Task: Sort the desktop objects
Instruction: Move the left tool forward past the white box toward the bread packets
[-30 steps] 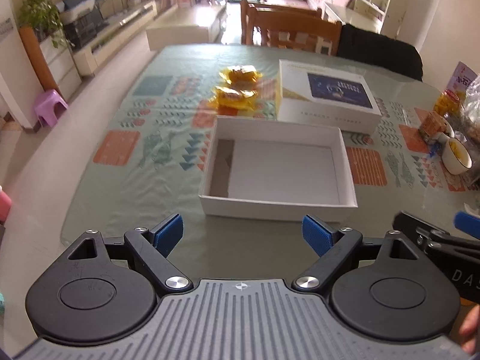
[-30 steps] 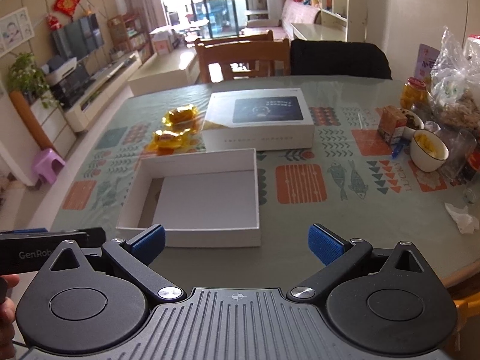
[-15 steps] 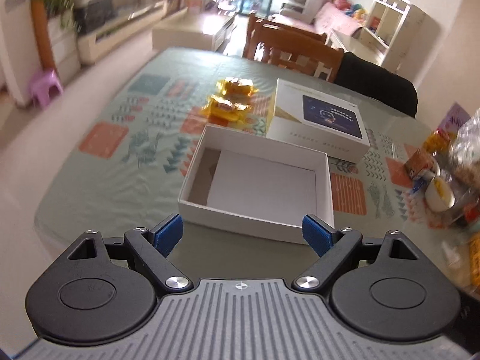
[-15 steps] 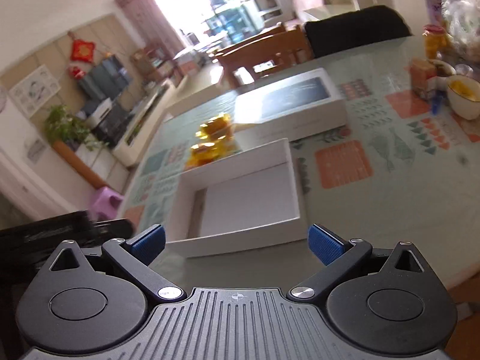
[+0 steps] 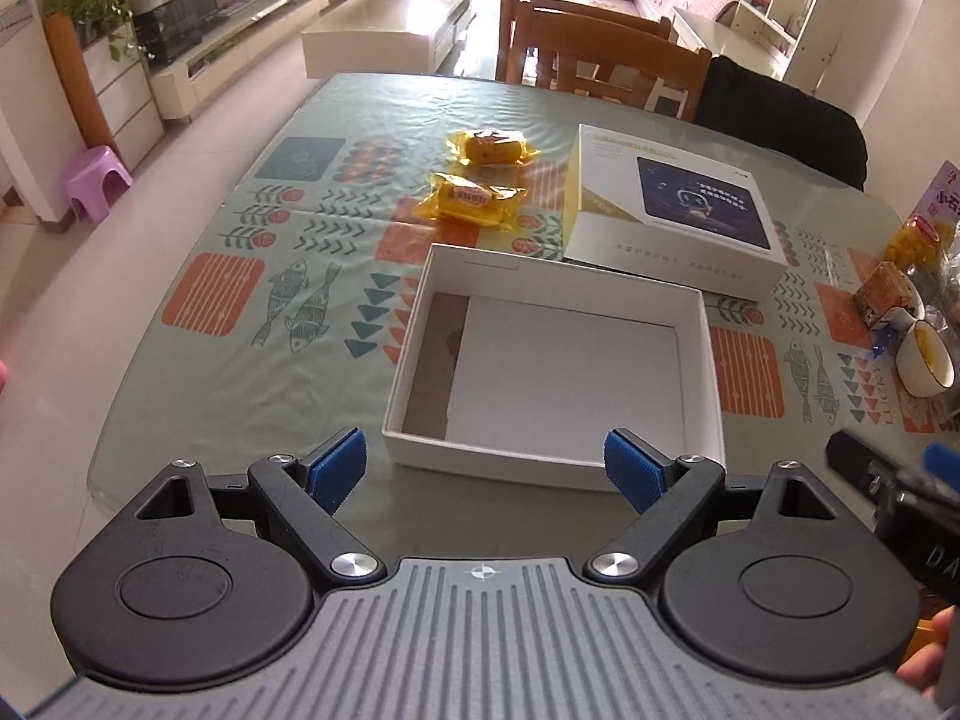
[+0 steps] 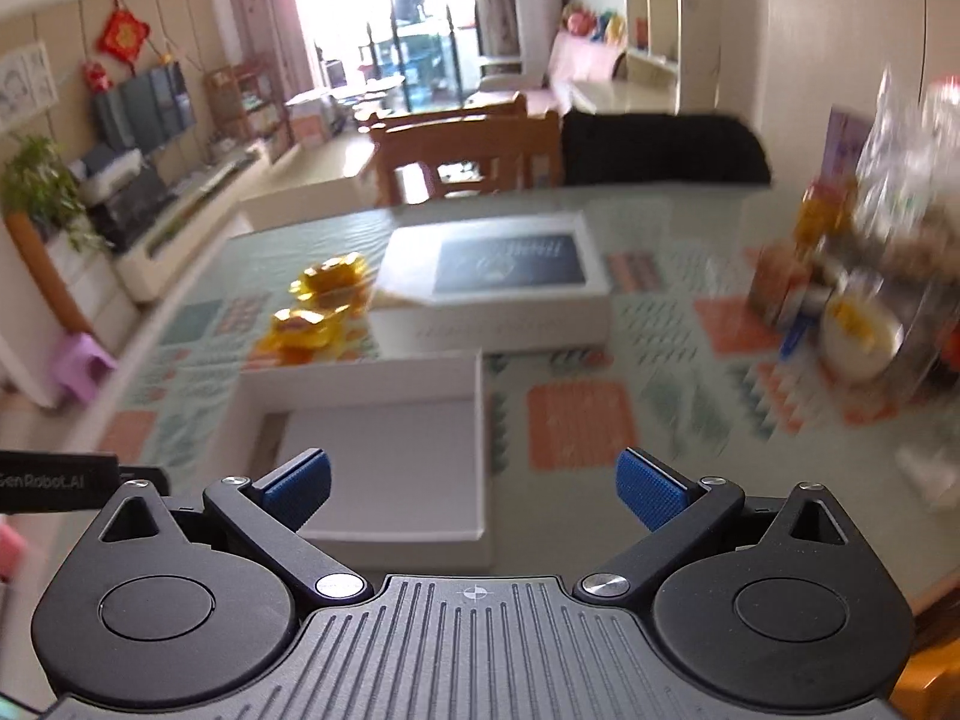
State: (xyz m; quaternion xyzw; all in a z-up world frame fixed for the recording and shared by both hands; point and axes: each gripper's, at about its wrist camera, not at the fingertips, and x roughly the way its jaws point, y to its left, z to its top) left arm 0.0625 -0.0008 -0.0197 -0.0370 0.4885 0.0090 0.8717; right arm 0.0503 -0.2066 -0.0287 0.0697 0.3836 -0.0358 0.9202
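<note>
An open white box (image 5: 558,360) sits empty on the table in front of me; it also shows in the right wrist view (image 6: 372,450). Two yellow wrapped snack cakes lie beyond it, one nearer (image 5: 471,199) and one farther (image 5: 492,147); both show blurred in the right wrist view (image 6: 306,327). A closed white box with a dark picture (image 5: 675,210) lies behind the open box on the right. My left gripper (image 5: 485,468) is open and empty above the near table edge. My right gripper (image 6: 474,486) is open and empty over the open box's near right corner.
At the table's right edge stand a white bowl (image 5: 927,357), a small brown carton (image 5: 888,294), a yellow jar (image 5: 915,240) and a plastic bag (image 6: 900,180). Wooden chairs (image 5: 600,60) stand at the far side. The right gripper's body (image 5: 900,516) shows at lower right.
Both grippers moved forward toward the open box and leveled out. The right wrist view swung right and is blurred by motion. Both stay open and empty.
</note>
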